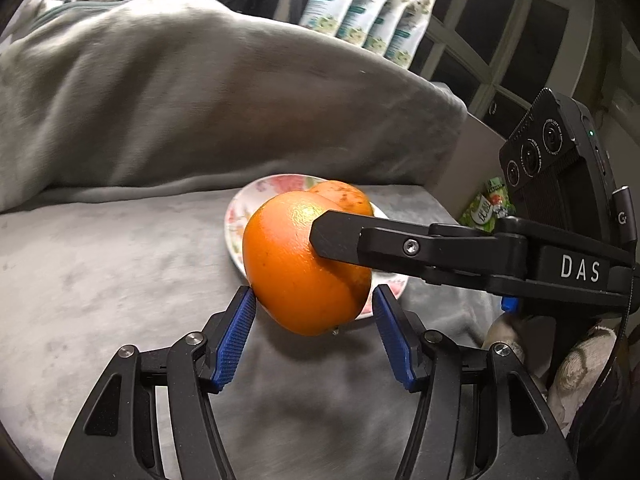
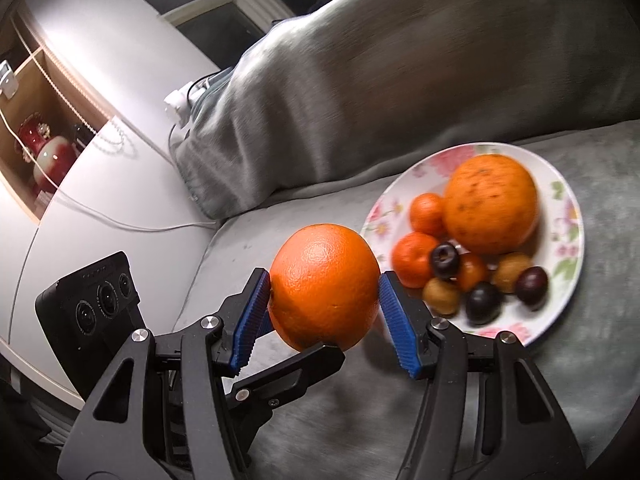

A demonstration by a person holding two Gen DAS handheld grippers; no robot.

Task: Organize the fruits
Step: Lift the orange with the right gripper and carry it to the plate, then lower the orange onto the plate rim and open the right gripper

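Note:
An orange [image 2: 325, 285] hangs in the air between both grippers, also seen in the left wrist view [image 1: 296, 264]. My right gripper [image 2: 325, 292] is shut on it, blue pads touching both sides. My left gripper [image 1: 314, 300] stands open around the same orange; its left pad touches the peel, its right pad is just clear of it. The right gripper's finger [image 1: 360, 240] crosses over the orange. A floral plate [image 2: 564, 216] holds a big speckled orange [image 2: 490, 204], two tangerines [image 2: 414, 258], dark plums [image 2: 482, 302] and small yellow-brown fruits [image 2: 440, 294].
Everything sits on a grey blanket-covered seat [image 1: 120, 272] with a grey cushion [image 1: 200, 92] behind. A white table [image 2: 104, 184] with a cable lies beyond. Several white packets [image 1: 368, 12] stand at the back. The left gripper's camera unit [image 2: 92, 300] is near.

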